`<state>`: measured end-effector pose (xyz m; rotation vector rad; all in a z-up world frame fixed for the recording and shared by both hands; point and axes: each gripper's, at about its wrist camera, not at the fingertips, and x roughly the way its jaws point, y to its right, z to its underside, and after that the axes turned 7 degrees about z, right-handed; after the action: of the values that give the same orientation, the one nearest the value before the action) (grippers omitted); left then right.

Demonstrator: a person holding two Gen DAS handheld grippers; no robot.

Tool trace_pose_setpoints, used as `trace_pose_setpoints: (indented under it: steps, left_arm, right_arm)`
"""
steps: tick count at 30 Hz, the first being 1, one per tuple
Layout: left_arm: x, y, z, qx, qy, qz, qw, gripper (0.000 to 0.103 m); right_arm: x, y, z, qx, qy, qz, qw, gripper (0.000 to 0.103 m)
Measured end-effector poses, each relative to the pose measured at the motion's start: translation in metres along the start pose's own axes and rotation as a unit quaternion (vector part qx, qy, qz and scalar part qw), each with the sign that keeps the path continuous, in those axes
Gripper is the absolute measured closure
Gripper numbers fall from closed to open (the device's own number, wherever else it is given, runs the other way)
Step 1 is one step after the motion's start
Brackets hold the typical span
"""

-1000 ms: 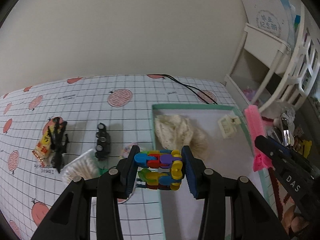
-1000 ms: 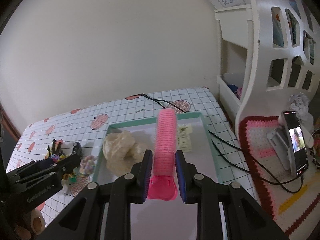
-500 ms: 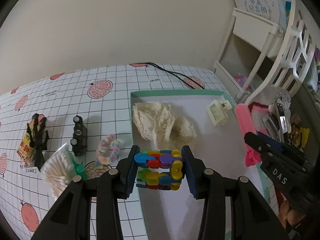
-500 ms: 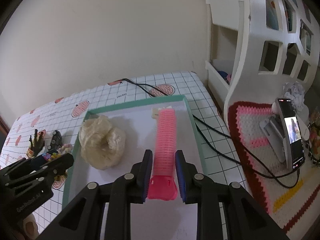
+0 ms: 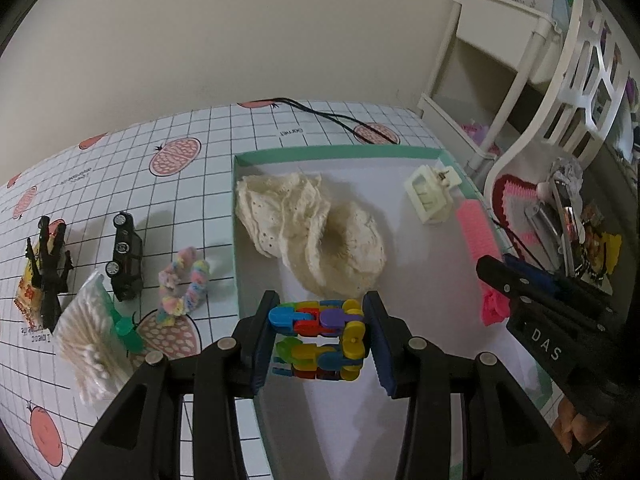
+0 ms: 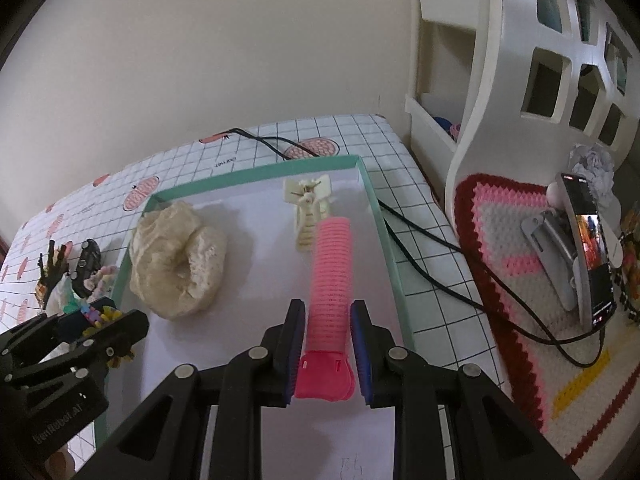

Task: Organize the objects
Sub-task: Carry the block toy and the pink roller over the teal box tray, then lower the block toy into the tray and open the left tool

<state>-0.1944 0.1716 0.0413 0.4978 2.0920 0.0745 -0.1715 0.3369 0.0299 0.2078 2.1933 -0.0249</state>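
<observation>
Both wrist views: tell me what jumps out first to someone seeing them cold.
The left hand-held gripper clamps a multicoloured link toy over the near left part of the green-rimmed tray. The right hand-held gripper holds a long pink hair roller pointing along the tray's right side. Inside the tray lies a cream crocheted bundle, with a cream claw clip near the far right corner.

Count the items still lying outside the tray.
5, all left of the tray: black clip on a snack packet, toy car, swab bag, pastel scrunchie. More could be hidden behind the grippers.
</observation>
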Motion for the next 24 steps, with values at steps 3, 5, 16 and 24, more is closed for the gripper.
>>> trace_pose_setpoints:
  steps: [3,5,16,24]
  left_arm:
    - [0.005,0.000,0.002,0.000,-0.007,0.000,1.0000,0.059]
    - [0.007,-0.001,0.003,-0.002,-0.010,-0.001,0.9999,0.059]
    - [0.020,-0.004,0.007,-0.007,-0.037,-0.004,0.9993,0.059]
    - [0.019,-0.004,0.009,-0.008,-0.044,-0.003,0.9990,0.059]
  right_arm:
    - [0.003,-0.002,0.002,-0.005,-0.005,0.002,1.000,0.078]
    - [0.004,-0.003,0.003,-0.006,-0.008,0.004,1.000,0.078]
    - [0.013,0.000,0.010,-0.006,-0.020,0.007,1.000,0.078]
    - [0.012,0.000,0.011,-0.006,-0.018,0.006,1.000,0.078]
